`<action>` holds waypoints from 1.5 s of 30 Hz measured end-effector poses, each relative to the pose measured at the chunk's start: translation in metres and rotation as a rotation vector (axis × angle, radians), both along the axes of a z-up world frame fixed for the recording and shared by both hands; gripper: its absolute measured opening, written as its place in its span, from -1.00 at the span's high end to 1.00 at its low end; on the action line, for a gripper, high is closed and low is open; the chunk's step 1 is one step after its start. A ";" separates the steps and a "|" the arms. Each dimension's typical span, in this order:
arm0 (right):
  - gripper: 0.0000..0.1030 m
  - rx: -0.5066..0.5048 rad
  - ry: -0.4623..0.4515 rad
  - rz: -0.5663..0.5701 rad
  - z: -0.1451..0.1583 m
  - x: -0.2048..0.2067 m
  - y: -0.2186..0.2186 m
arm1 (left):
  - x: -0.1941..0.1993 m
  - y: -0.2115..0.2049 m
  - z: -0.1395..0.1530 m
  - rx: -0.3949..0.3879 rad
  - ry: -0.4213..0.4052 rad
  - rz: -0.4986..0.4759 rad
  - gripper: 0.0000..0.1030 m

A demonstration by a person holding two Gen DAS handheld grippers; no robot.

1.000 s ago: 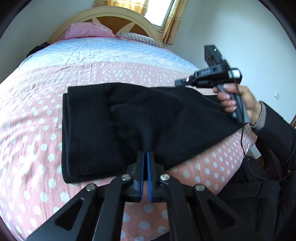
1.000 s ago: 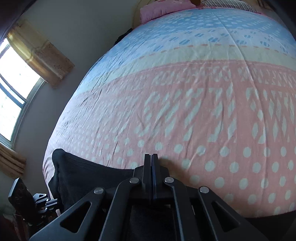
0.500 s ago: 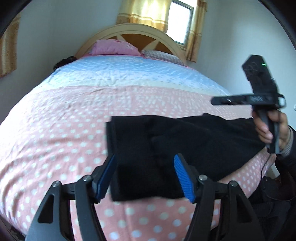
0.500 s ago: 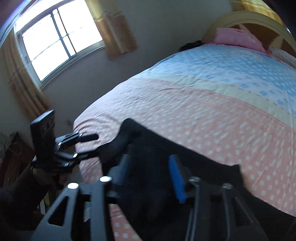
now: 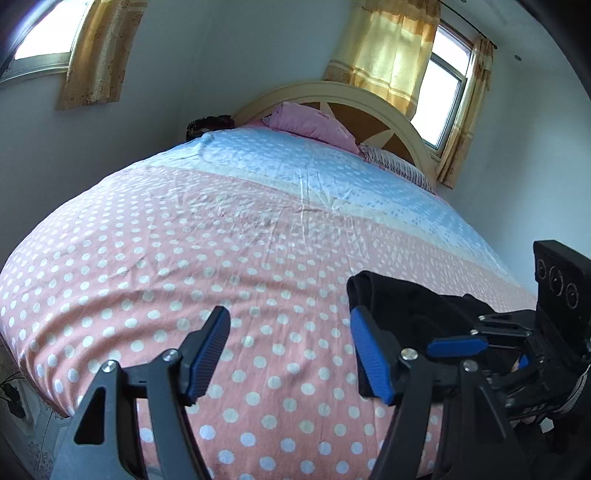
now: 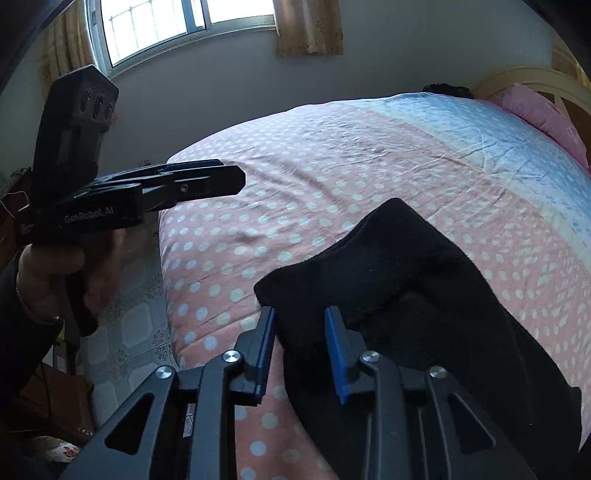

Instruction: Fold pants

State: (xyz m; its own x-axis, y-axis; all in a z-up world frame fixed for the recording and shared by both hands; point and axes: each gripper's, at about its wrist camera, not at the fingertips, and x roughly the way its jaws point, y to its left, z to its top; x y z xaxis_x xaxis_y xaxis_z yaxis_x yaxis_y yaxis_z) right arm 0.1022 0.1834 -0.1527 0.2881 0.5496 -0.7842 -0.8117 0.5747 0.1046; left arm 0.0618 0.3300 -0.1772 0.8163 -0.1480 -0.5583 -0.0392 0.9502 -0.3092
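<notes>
The left gripper point(image 5: 290, 354) stands wide apart, holding nothing, over the dotted pink bedspread point(image 5: 184, 258). Just to its right lie the black pants point(image 5: 402, 299), partly hidden behind its right finger. The right gripper point(image 6: 301, 347) is parted, a folded edge of the pants between its pads point(image 6: 334, 343); whether they touch the cloth is unclear.

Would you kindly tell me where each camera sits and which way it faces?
Left wrist: rides on the left tongs, which are open, looking up the bed toward the headboard; the right tongs show at right.
Right wrist: rides on the right tongs, open astride the pants, facing the window; the left hand shows.
Both share bed, pants and pink pillow.
</notes>
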 end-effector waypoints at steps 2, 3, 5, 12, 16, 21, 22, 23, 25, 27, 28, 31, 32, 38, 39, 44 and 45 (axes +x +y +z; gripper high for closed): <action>0.85 -0.001 -0.025 -0.004 0.003 -0.002 0.003 | -0.001 0.001 -0.002 0.009 0.003 -0.006 -0.36; 0.86 0.008 -0.035 -0.007 0.008 -0.005 0.003 | -0.001 0.000 -0.002 0.017 0.004 -0.007 -0.36; 0.86 0.033 -0.081 0.005 0.019 -0.015 0.008 | 0.000 0.001 0.000 0.031 0.002 0.000 -0.36; 0.79 -0.009 -0.109 0.033 -0.006 -0.027 0.019 | -0.005 0.012 0.009 0.009 -0.021 0.032 -0.36; -0.14 -0.009 -0.112 0.039 0.008 -0.032 -0.005 | -0.003 0.003 0.009 0.021 -0.013 0.012 -0.36; -0.14 -0.013 -0.112 -0.090 0.030 -0.031 -0.113 | -0.004 -0.028 0.031 0.104 -0.049 -0.039 -0.36; -0.14 -0.016 -0.106 -0.139 0.034 -0.030 -0.143 | -0.002 -0.039 0.035 0.121 -0.055 -0.061 -0.36; -0.14 -0.018 -0.097 -0.196 0.037 -0.029 -0.175 | 0.000 -0.054 0.039 0.133 -0.060 -0.101 -0.36; -0.13 -0.007 -0.068 -0.330 0.044 -0.030 -0.240 | 0.004 -0.089 0.044 0.161 -0.062 -0.187 -0.36; -0.13 0.022 -0.048 -0.462 0.051 -0.035 -0.301 | 0.008 -0.132 0.047 0.195 -0.065 -0.297 -0.36; -0.13 0.044 -0.033 -0.552 0.055 -0.042 -0.341 | 0.011 -0.158 0.047 0.212 -0.068 -0.361 -0.36; -0.13 0.150 0.041 -0.781 0.057 -0.064 -0.434 | 0.018 -0.222 0.047 0.216 -0.066 -0.510 -0.36; -0.13 0.192 0.072 -0.852 0.054 -0.074 -0.462 | 0.021 -0.241 0.046 0.207 -0.064 -0.554 -0.36; -0.14 0.389 0.225 -1.095 0.016 -0.118 -0.555 | 0.023 -0.348 0.042 0.219 -0.059 -0.785 -0.36; -0.13 0.422 0.245 -1.111 0.008 -0.119 -0.562 | 0.021 -0.361 0.040 0.225 -0.054 -0.822 -0.36; -0.12 0.541 0.278 -1.150 -0.006 -0.114 -0.571 | 0.012 -0.413 0.021 0.279 -0.014 -0.959 -0.17; -0.12 0.549 0.277 -1.161 -0.006 -0.112 -0.570 | 0.012 -0.420 0.018 0.291 -0.010 -0.971 -0.14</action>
